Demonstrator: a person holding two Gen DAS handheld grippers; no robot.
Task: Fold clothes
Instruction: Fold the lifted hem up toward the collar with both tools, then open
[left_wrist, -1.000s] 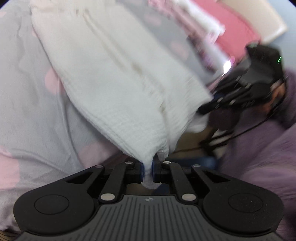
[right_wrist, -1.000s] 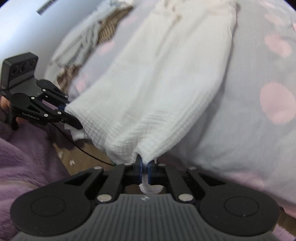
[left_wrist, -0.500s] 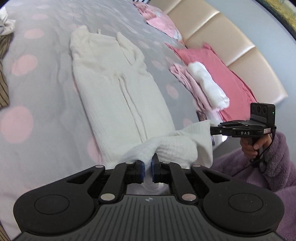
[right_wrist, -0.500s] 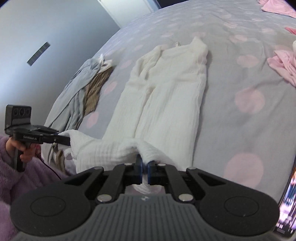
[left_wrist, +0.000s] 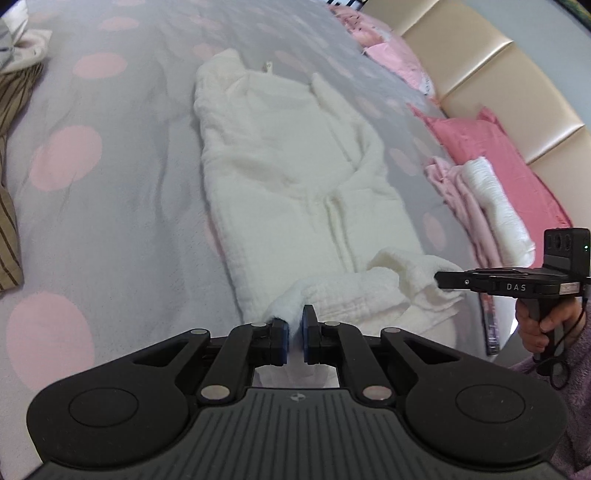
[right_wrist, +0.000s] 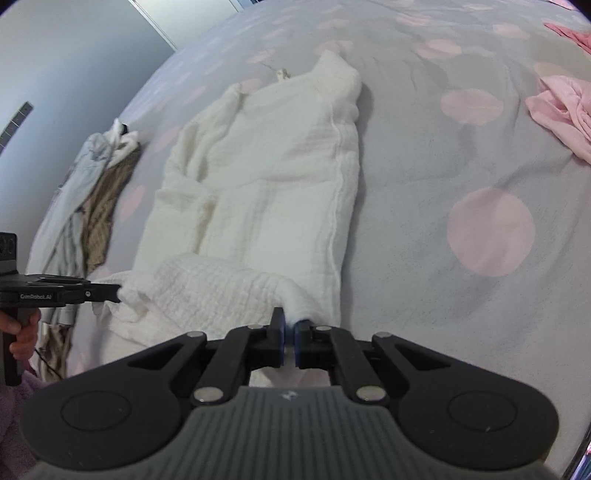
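Note:
A white textured garment (left_wrist: 295, 177) lies lengthwise on the grey bedspread with pink dots (left_wrist: 92, 221); it also shows in the right wrist view (right_wrist: 273, 177). Its near hem is bunched and lifted toward me. My left gripper (left_wrist: 294, 334) is shut on the hem's left corner. My right gripper (right_wrist: 289, 341) is shut on the hem's right corner. Each gripper shows in the other's view, the right one (left_wrist: 443, 279) and the left one (right_wrist: 110, 293), holding the hem at the same height.
Folded pink and white clothes (left_wrist: 484, 206) lie by a pink pillow (left_wrist: 491, 147) and a beige headboard (left_wrist: 498, 74) on the right. A brown striped and grey pile (right_wrist: 88, 195) lies on the left. A pink garment (right_wrist: 565, 110) lies far right.
Both grippers have carried the hem forward over the garment and lowered it. The cloth, hanging taut a second ago, now lies flat with the near end bunched.

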